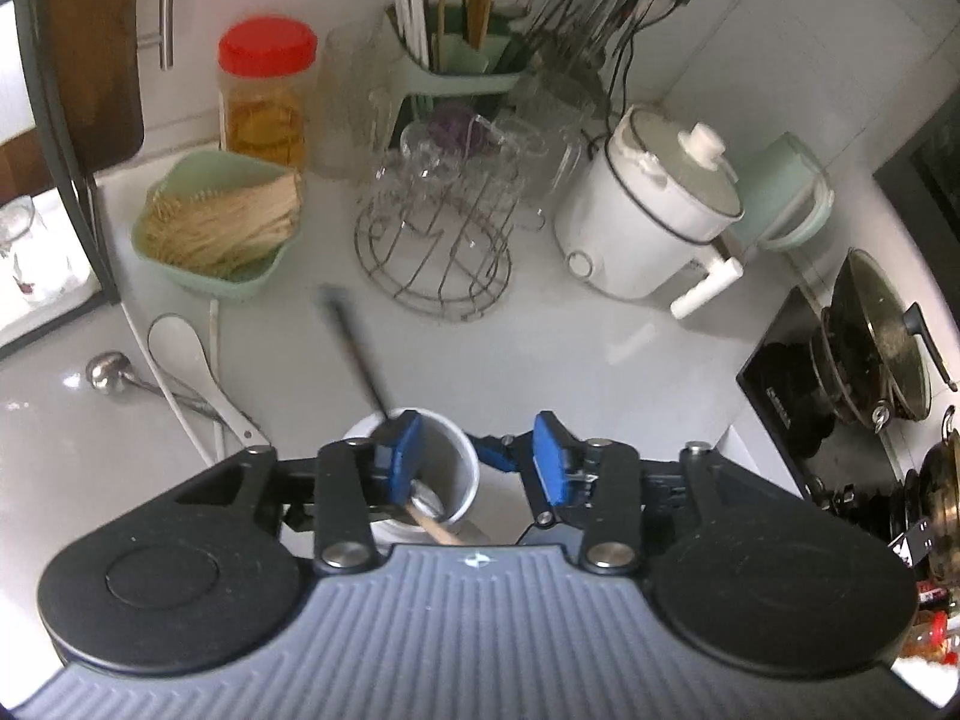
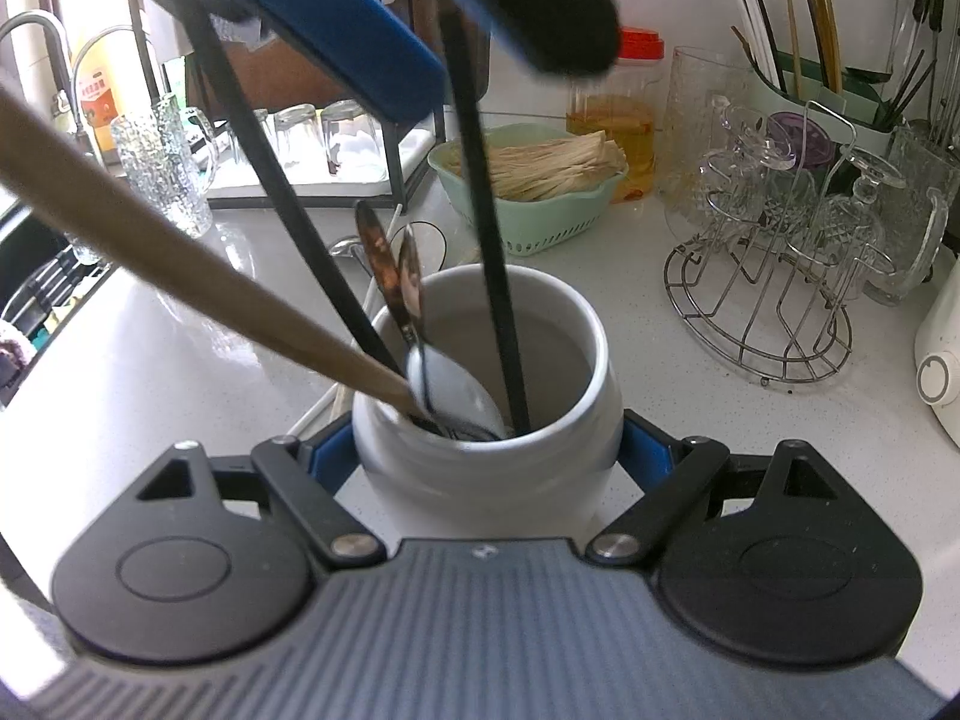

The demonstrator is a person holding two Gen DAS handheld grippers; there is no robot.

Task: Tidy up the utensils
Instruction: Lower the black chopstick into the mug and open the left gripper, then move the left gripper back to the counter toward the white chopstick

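— White jar (image 2: 486, 420) sits on the counter (image 2: 690, 396), pinched by the right claw (image 2: 489, 462).
— And the left claw (image 1: 474, 456)?
— Spread above the jar, pinching nothing; 2 black sticks (image 2: 486, 228), a wooden handle (image 2: 210, 276) and spoons (image 2: 450, 390) stand inside.

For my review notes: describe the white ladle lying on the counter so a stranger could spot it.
On the white countertop, look just in front of the green basket of pale sticks. The white ladle lies flat there, beside a smaller steel ladle; it alone is white, with a broad oval bowl.
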